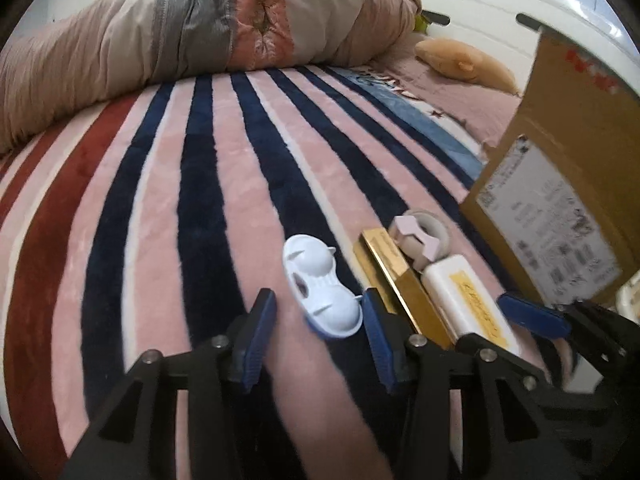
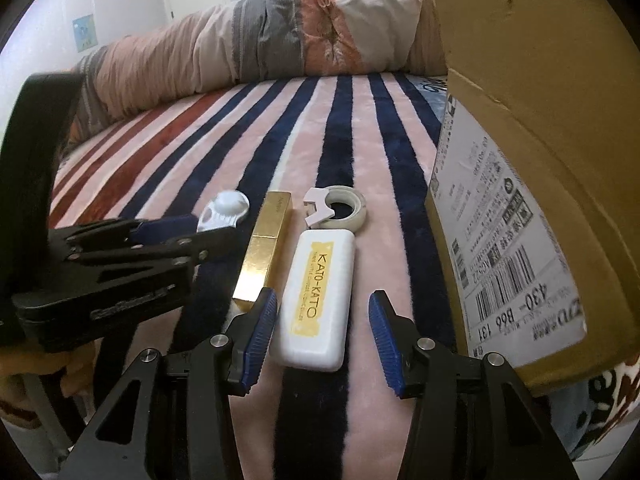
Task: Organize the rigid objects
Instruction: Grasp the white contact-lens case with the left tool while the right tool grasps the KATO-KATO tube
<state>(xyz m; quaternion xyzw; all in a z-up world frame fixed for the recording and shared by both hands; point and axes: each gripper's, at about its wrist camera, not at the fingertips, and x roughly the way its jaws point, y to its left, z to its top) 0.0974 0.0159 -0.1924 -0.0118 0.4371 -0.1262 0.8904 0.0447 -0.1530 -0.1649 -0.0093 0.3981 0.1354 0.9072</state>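
On the striped bed blanket lie a white plastic double-cup case [image 1: 320, 286] [image 2: 224, 210], a long gold box [image 1: 400, 284] [image 2: 266, 248], a white KATO-KATO case with a yellow label [image 1: 468, 300] [image 2: 318, 296] and a tape roll in a white dispenser [image 1: 420, 236] [image 2: 338, 210]. My left gripper [image 1: 320, 332] is open, its jaws on either side of the near end of the double-cup case; it also shows in the right wrist view [image 2: 192, 226]. My right gripper [image 2: 324, 332] is open around the near end of the KATO-KATO case; it also shows in the left wrist view [image 1: 532, 316].
A tall cardboard box with a shipping label [image 1: 560, 200] [image 2: 520, 200] stands just right of the objects. A rolled quilt [image 1: 180, 40] [image 2: 260, 44] lies across the far side of the bed. A tan plush toy [image 1: 464, 60] lies near the white headboard.
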